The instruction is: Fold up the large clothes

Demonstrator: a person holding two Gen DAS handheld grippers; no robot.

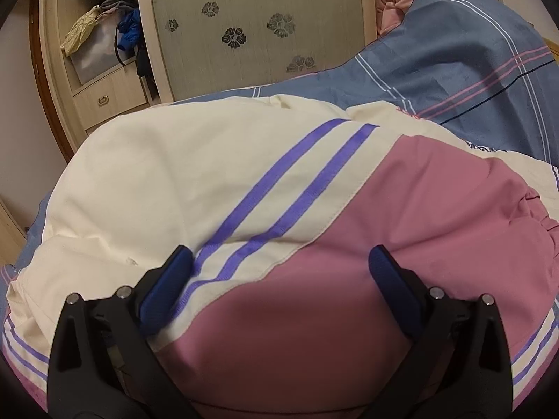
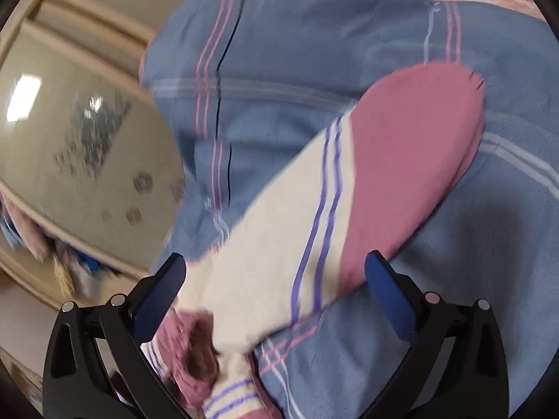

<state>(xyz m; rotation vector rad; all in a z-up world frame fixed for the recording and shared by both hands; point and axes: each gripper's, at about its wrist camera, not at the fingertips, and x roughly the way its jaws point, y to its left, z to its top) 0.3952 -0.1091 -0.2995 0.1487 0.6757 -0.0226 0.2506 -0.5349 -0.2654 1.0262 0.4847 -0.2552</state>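
On the bed, over a blue-grey plaid cover (image 1: pixel 454 70) with pink and white lines, a large cream and pink garment (image 1: pixel 209 181) is lying spread out, filling most of the left wrist view. Two purple stripes (image 1: pixel 286 192) are running diagonally across its cream panel, from lower left up toward upper right, meeting the seam where the pink panel (image 1: pixel 401 227) is starting. Small dark embroidered lettering (image 1: pixel 484 147) is showing near the garment's far right edge; too small and cut off to read. No other label or brand is showing.

The left gripper (image 1: pixel 279 262) is hovering over the garment with its blue-padded fingers (image 1: pixel 164 289) spread wide apart, nothing between them.

In the right wrist view, blurred, a sleeve (image 2: pixel 349 192) of the same garment is lying on the cover, its long axis running diagonally from the lower left up to the upper right, the pink end pointing up and right, the cream part with two thin purple stripes nearer the camera. A gathered pink cuff (image 2: pixel 192 342) is bunching at the lower left. The right gripper (image 2: pixel 276 269) is standing wide open over the sleeve's near end, gripping nothing.

Behind the bed, a wardrobe door (image 1: pixel 251 28) with flower motifs is standing, and beside it open shelves with piled clothes (image 1: pixel 111 17).
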